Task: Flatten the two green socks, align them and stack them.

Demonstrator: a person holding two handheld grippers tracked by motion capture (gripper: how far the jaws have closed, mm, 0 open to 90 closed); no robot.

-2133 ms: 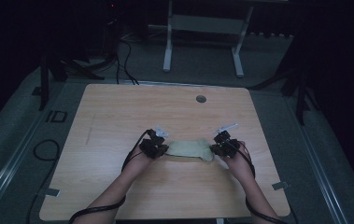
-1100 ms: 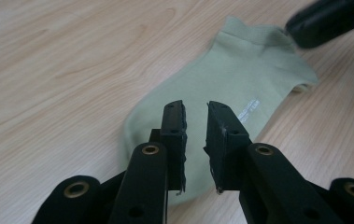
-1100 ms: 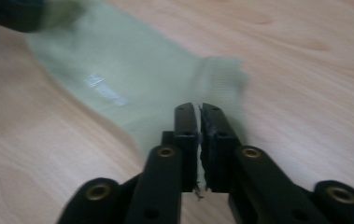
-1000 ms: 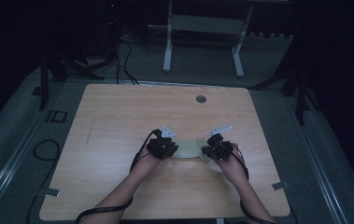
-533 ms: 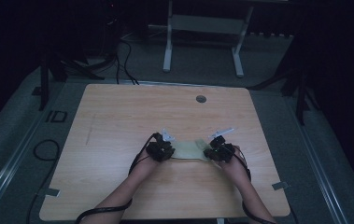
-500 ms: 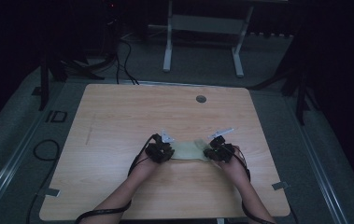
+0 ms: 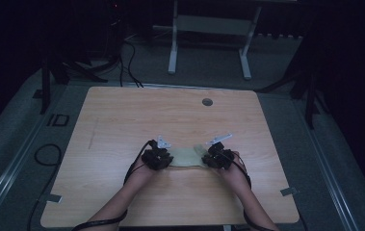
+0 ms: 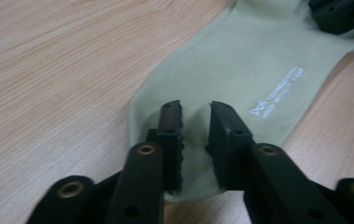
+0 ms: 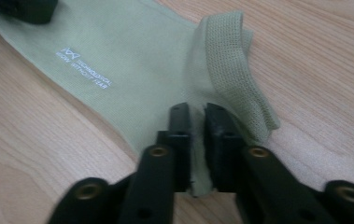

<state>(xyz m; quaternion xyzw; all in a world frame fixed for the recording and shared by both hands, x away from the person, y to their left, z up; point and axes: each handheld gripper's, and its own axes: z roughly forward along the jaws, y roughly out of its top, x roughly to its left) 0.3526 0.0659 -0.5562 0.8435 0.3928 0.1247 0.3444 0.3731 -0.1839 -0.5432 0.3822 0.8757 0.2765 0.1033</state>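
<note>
Left gripper view looks along the left tool [image 8: 195,126], whose jaws stand slightly apart over the rounded toe end of a pale green sock [image 8: 240,79], a pucker of fabric rising in the gap; whether they truly pinch it I cannot tell. Right gripper view has the right tool [image 9: 197,126] clenched on the sock's near edge [image 9: 142,79] just beside the ribbed cuff [image 9: 233,65], with a tongue of knit squeezed between the jaws, and small white lettering [image 9: 86,70] printed farther along the flat side. From the high view, the sock [image 7: 186,157] lies flat and stretched left to right on the wooden worktop [image 7: 122,120], toward its near half, between the left tool [image 7: 157,158] at its left end and the right tool [image 7: 218,157] at its right end, with a small round grommet [image 7: 207,102] well apart near the far edge. By my judgement the sock is light, soft and limp: it will fold, sag and bunch rather than hold shape, and the thin knit may slide out of a shallow bite. The thicker cuff and the doubled toe seam look like the surest places to take hold.
</note>
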